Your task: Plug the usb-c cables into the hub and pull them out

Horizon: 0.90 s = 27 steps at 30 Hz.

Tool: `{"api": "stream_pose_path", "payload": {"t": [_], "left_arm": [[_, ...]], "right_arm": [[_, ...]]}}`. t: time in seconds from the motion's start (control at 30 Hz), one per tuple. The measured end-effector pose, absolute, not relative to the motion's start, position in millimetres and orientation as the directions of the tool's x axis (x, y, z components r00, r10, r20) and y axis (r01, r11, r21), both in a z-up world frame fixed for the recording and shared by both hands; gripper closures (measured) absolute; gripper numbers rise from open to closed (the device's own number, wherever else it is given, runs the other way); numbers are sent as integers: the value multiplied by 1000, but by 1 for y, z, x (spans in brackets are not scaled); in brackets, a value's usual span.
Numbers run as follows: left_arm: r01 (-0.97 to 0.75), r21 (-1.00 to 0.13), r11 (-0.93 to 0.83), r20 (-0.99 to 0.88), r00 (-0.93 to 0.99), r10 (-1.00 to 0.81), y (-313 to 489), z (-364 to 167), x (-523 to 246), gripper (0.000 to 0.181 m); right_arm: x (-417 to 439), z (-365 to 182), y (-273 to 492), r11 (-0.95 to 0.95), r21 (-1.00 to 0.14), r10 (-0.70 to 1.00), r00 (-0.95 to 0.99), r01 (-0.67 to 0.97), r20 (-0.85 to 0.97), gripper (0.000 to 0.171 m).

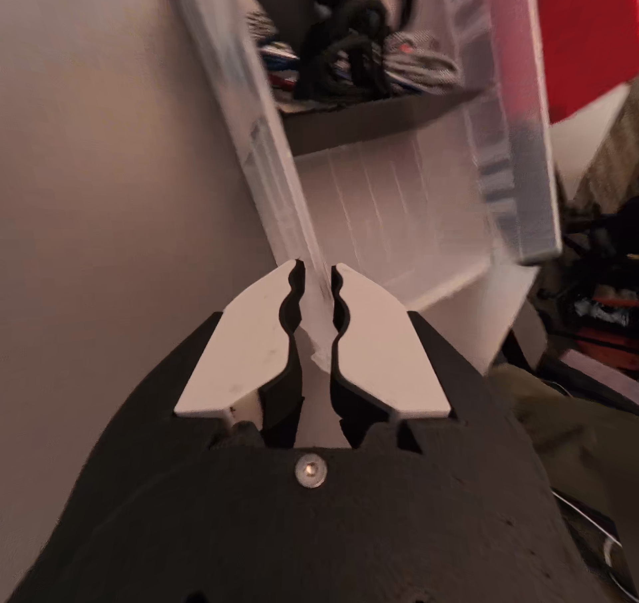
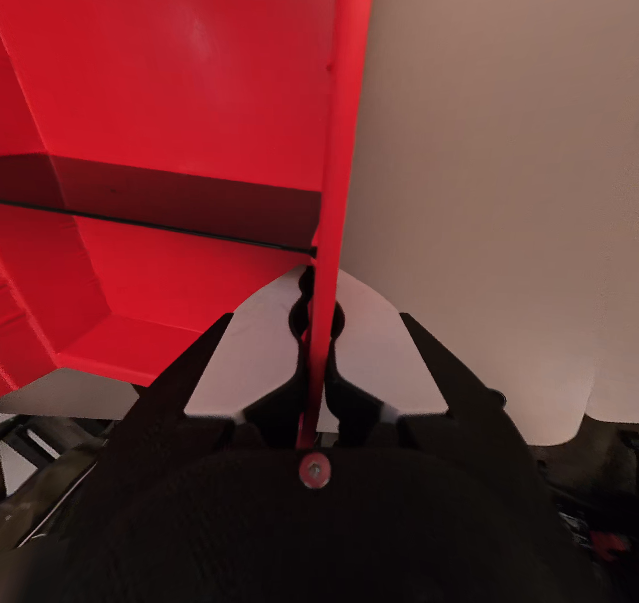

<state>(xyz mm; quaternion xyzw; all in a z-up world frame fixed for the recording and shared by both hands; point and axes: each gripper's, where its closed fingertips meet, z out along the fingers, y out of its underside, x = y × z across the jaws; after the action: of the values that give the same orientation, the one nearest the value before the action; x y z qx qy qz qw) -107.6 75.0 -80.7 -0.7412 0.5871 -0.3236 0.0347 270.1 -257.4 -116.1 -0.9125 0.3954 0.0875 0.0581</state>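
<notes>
Left tool [image 1: 318, 268]: its two white fingers with black wavy pads are pinching the thin wall of a clear plastic bin [image 1: 397, 206], one finger on each side of the wall, close to a bottom corner of the bin.
Clear bin: it is tipped steeply, its open side turned toward the left wrist view, and its walls look streaked with blur. A dark flat panel [image 1: 363, 120] crosses its inside.
Inside the clear bin: a tangle of black cables [image 1: 349, 44] sits deep in it, above the dark panel, with some grey, blue and red bits among them that are too blurred to name. Whether these are the usb-c cables I cannot tell, and I cannot make out a hub.
Right tool [image 2: 320, 272]: its fingers are pinching the thin side wall of a red bin [image 2: 173, 85], the wall running straight down between the black pads to the base of the tool.
Red bin: it is also tipped with its inside facing the right wrist view. A dark flat panel [image 2: 173, 189] with a thin black edge crosses it from wall to wall. A red patch, perhaps part of this bin, shows in the upper right of the left wrist view, beside the clear bin.
Behind: a plain pale wall [image 2: 501, 137] fills the background.
Below: dark clutter [image 1: 601, 275] lies low at the right in the left wrist view, too blurred to name.
</notes>
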Motion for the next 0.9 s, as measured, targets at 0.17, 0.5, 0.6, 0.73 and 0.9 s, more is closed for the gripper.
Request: {"api": "stream_pose_path", "payload": {"t": [0.17, 0.5, 0.6, 0.73, 0.9], "left_arm": [[-816, -463, -346, 215, 275, -937, 163, -78, -157, 176], [-719, -376, -584, 263, 521, -812, 230, -75, -272, 176], [-631, -366, -684, 280, 627, -727, 249, -73, -316, 175], [-502, -369, -782, 307, 729, -613, 268, -73, -367, 175], [-354, -389, -851, 373, 783, -497, 282, -73, -401, 174]], "right_arm": [[251, -131, -227, -738, -11, -658, 722, -675, -215, 166], [265, -134, -182, -757, -71, -633, 756, -649, -166, 166], [272, -136, -182, -758, -59, -633, 754, -650, -174, 165], [274, -136, -183, -753, -56, -636, 747, -655, -194, 165], [276, -136, -188, -747, -65, -644, 744, -661, -178, 165]]}}
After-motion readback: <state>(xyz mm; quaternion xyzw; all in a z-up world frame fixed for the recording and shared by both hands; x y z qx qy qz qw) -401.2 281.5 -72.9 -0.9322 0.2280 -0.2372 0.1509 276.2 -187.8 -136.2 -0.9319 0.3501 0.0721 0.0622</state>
